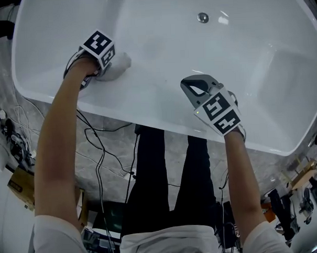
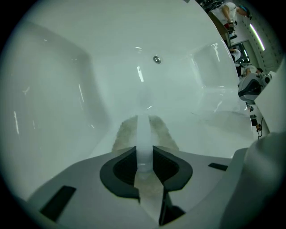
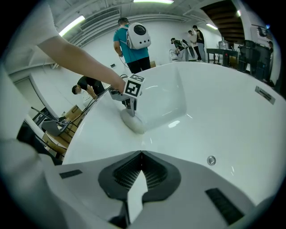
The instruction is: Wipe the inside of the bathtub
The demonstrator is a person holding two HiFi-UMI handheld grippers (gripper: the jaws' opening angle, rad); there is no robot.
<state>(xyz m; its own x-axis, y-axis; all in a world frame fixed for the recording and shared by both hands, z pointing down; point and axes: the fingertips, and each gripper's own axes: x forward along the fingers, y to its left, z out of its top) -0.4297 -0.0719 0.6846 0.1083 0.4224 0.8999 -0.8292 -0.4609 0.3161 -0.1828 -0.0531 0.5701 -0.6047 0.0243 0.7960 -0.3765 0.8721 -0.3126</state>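
Currently the left hand-held gripper (image 2: 144,154) clamps a pale crumpled wiping cloth (image 2: 123,134) against the glossy white bathtub (image 1: 240,67) wall. It's a thin pinch that might slip under pressure. The right hand-held gripper (image 3: 140,161) is closed and empty.

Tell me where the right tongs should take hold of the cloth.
Probably pinch the cloth by its free bulge on the drain side, coming from inside the bathtub: the left tongs clamp the rim-side part against the wall.
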